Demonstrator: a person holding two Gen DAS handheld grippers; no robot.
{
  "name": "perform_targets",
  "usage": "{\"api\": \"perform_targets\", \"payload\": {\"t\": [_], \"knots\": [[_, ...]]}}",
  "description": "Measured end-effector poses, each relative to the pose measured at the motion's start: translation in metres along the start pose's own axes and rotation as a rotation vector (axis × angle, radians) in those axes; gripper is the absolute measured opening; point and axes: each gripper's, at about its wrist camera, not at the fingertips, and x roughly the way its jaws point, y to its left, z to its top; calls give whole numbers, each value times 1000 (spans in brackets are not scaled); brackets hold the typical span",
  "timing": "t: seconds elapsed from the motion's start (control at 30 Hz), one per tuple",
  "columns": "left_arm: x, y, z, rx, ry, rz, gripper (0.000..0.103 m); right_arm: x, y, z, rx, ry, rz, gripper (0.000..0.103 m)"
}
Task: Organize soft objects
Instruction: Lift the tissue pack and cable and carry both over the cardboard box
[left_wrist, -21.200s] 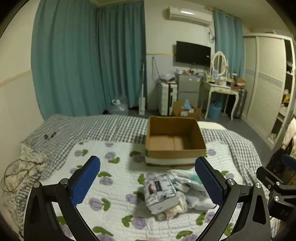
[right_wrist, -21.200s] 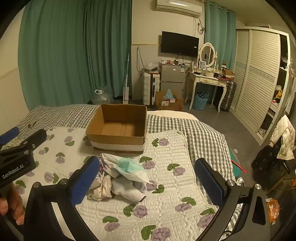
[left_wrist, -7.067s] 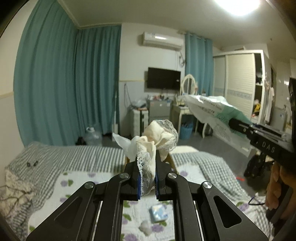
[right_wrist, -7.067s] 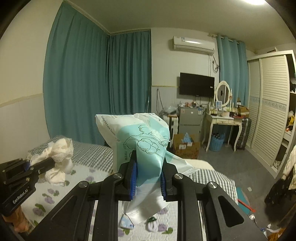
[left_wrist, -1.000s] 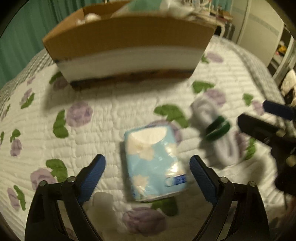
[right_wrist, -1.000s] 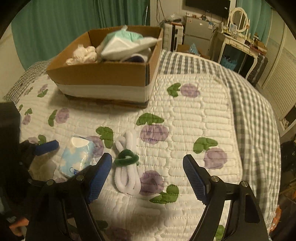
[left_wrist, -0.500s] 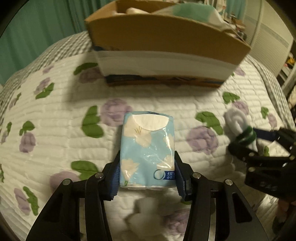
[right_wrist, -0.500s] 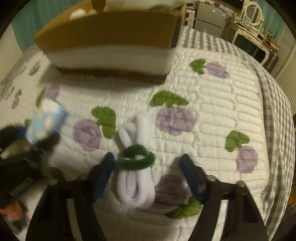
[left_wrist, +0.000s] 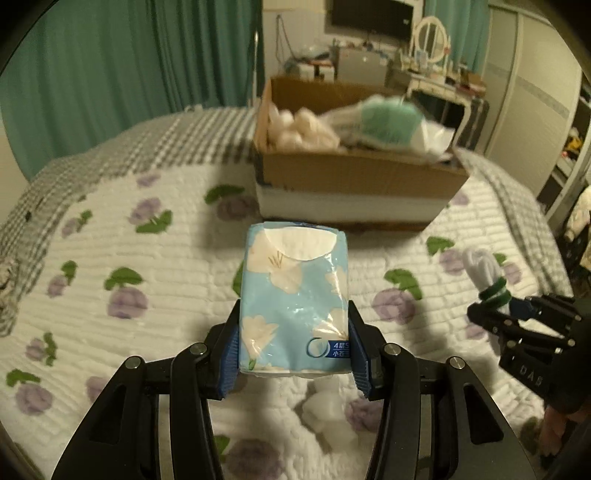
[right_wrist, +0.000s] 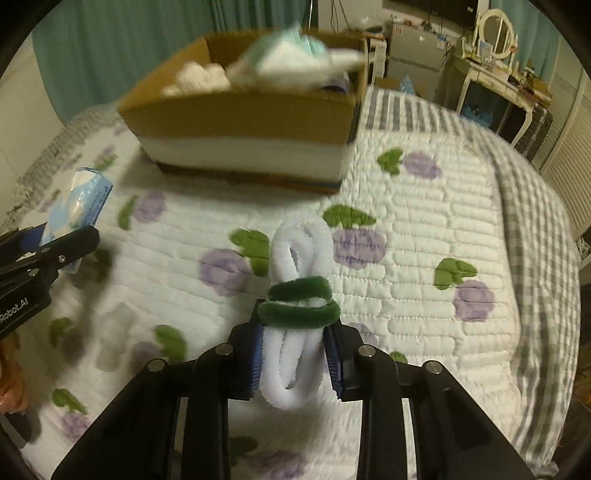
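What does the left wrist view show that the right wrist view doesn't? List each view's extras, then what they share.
Left wrist only: the printed flower face of the blue tissue pack clamped in the left gripper, and a white clump on the quilt under it.

Right wrist only: the whole white fuzzy loop bundle with its green band, clamped in the right gripper.

Both: the filled cardboard box, the quilt, each other's gripper and load.
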Motion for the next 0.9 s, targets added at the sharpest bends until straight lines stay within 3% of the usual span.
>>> {"api": "perform_targets", "payload": {"t": [0.53,0.9], "knots": [[-131,-7,-4,-5,-241,-66,49,-144,36,-26,5,-255,-16,28],[-200,-8,11,16,-398,-112,49,-236,51,-13,-35,-453,-23,28]]}}
